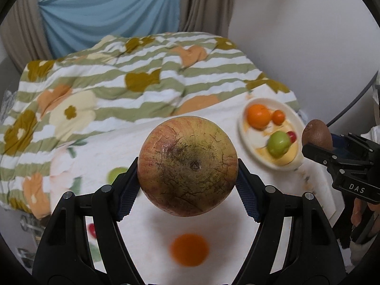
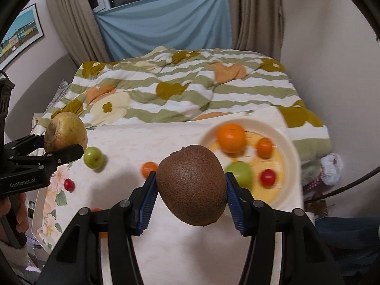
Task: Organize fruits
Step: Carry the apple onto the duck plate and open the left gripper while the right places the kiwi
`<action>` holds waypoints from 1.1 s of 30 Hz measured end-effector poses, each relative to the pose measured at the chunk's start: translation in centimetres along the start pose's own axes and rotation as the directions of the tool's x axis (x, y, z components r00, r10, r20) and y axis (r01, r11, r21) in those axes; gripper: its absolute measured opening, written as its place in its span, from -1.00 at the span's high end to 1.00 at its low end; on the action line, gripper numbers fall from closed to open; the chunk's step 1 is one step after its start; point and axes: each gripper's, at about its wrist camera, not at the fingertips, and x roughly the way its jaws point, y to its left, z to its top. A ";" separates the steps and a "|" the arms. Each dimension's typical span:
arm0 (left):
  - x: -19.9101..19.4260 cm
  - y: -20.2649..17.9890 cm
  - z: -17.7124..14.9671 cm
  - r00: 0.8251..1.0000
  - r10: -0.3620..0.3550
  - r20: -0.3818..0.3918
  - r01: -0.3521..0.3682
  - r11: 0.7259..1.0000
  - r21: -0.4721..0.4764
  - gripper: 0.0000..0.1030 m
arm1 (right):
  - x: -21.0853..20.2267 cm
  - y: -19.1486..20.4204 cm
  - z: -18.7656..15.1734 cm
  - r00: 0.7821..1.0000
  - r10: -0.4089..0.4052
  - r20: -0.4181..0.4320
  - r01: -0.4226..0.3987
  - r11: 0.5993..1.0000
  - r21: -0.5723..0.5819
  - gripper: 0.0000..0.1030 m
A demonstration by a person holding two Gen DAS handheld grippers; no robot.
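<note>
Holding two fruits at once, one per hand, probably to bring both to the plate [image 2: 288, 156] in a single trip. Left gripper [image 1: 187, 178]: jaws clamped on the big reddish-green apple [image 1: 187, 166], squeezed at its widest sides so as not to roll out. Right gripper [image 2: 191, 190]: jaws clamped on the brown kiwi [image 2: 192, 185], raised just beside the plate. Already in the plate: large orange [image 2: 230, 137], small orange [image 2: 264, 146], green fruit [image 2: 239, 173], red fruit [image 2: 268, 177]. Not yet collected on the white floral cloth [image 2: 147, 140]: green apple [image 2: 93, 157], small orange fruit [image 2: 149, 168], red one [image 2: 68, 184]. Behind, a bed with striped flowered quilt [image 2: 190, 87], beige curtains, blue sheet under a dark window.
</note>
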 end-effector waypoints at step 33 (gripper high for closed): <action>14.5 -12.5 2.4 0.997 -0.051 -0.065 0.049 0.998 -0.025 -0.60 | 2.7 -15.1 -1.7 1.000 0.009 -0.014 -0.008 0.999 0.050 0.00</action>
